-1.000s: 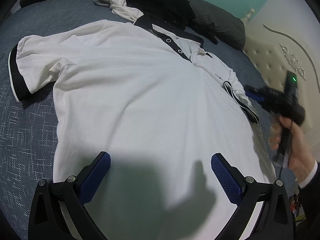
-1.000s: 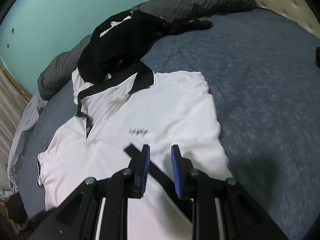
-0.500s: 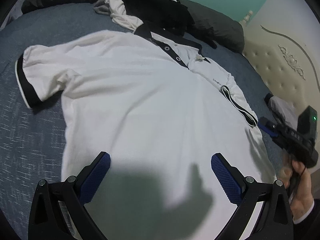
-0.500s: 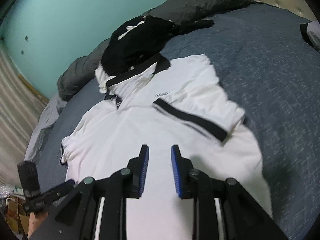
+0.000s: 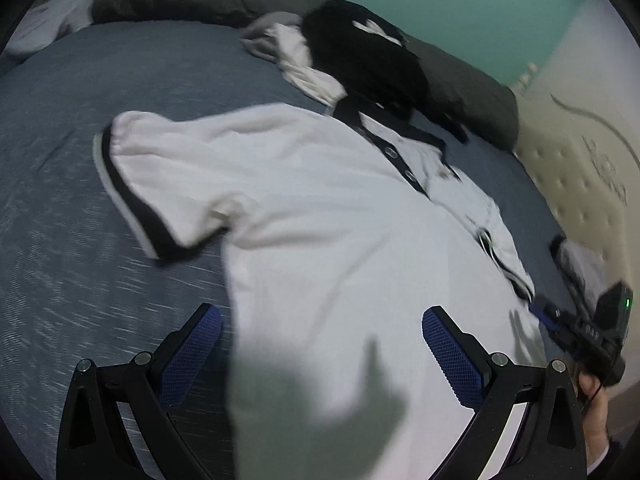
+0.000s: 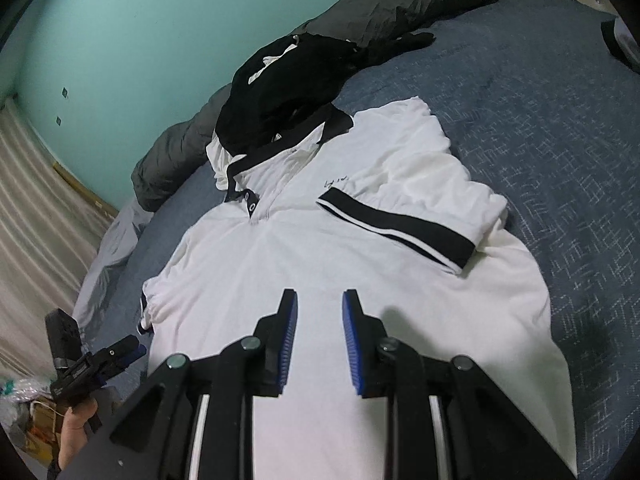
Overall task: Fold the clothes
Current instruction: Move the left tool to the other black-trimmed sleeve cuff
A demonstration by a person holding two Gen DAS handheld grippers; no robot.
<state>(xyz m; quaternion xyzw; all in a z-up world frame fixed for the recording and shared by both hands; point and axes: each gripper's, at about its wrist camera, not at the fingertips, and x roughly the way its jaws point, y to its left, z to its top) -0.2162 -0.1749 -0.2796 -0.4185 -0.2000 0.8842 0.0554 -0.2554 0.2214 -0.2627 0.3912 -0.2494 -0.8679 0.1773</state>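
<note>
Since one second ago, the right gripper (image 6: 319,338) has drawn back from the folded-in sleeve (image 6: 400,226) and now hangs over the shirt's lower body, its blue pads a narrow gap apart and holding nothing. Blue-grey bed cover (image 6: 540,92) fills both views. White polo shirt (image 6: 328,256) lies face up on it, collar far, right sleeve folded across the chest with its black cuff band showing, left sleeve (image 5: 160,176) spread flat to the left. Black garment (image 6: 288,84) lies heaped at the collar, against a grey pillow (image 6: 420,4). Left gripper (image 5: 320,356) is spread wide above the hem's left edge, empty. A hand (image 6: 74,432) holds it at near left.
</note>
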